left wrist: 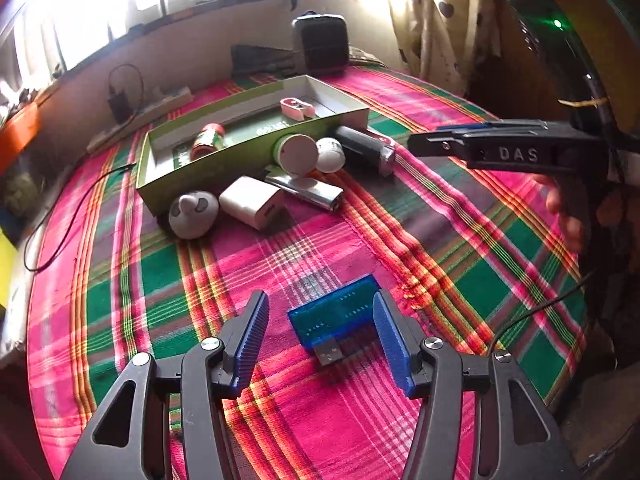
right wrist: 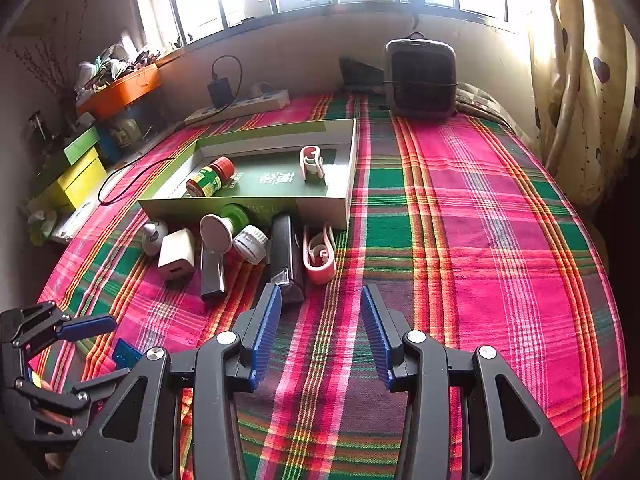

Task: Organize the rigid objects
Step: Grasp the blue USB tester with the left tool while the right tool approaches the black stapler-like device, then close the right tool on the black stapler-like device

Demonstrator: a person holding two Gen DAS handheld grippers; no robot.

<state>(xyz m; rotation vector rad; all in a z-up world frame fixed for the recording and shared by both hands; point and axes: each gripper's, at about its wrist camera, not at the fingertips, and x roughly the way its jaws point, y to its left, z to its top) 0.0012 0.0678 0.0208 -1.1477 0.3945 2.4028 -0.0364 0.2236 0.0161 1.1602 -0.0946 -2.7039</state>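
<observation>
Left gripper [left wrist: 320, 334] stands spread wide over the plaid cloth [left wrist: 360, 240] — a blue USB gadget [left wrist: 334, 316] lies between its fingers, the pads clear of it. Right gripper [right wrist: 320, 332] is half open and holds nothing. At twelve o'clock a green box [right wrist: 248, 204] holds a small jar [right wrist: 210, 178] and a pink clip [right wrist: 312, 162].

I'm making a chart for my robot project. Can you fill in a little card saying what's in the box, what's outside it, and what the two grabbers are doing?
surface: plaid cloth
box: green, open
in box: jar, pink clip
outside box: white charger, black case, second pink clip
left gripper: open, blue USB gadget between its fingers, on the cloth
right gripper: open, empty
</observation>
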